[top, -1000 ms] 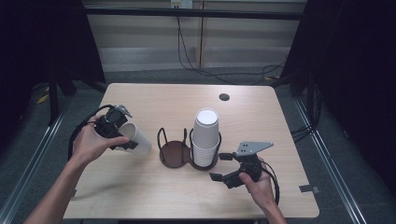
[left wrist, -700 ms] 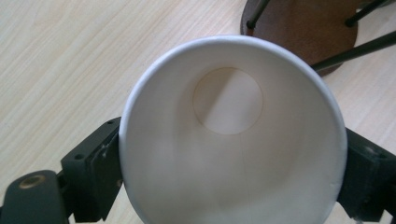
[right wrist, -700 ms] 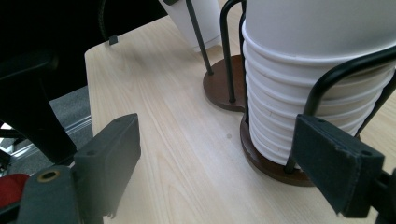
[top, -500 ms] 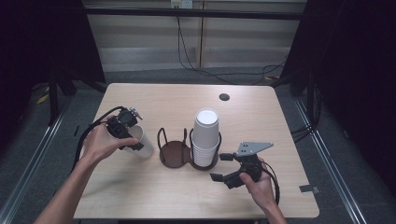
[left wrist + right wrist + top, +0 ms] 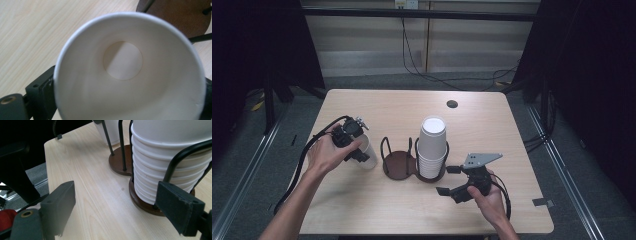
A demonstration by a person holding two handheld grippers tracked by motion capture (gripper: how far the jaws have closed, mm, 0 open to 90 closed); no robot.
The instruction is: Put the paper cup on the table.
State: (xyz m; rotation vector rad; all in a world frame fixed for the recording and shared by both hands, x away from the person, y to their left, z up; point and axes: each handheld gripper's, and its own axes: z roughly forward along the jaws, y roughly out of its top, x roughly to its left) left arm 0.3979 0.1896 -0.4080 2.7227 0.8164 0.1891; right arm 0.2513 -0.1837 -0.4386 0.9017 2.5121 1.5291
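Wooden table (image 5: pixel 377 107): left hand-held gripper (image 5: pixel 357 150) apparently pinches paper cup (image 5: pixel 367 155); right (image 5: pixel 448 180) spread.

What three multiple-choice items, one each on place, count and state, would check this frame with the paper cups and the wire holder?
1. Where does the stack of cups stand?
A. in the right ring of the cup holder
B. in the left ring
C. on the bare table

2. How many rings of the holder hold no cup?
A. none
B. one
C. two

3. What state is the left gripper in?
A. open above the table
B. shut on the single cup
C. lying on the table

Answers: 1 A, the high view shows the stack in the right ring. 2 B, the left ring's brown base is bare. 3 B, the left gripper view shows the cup's mouth between both jaws.
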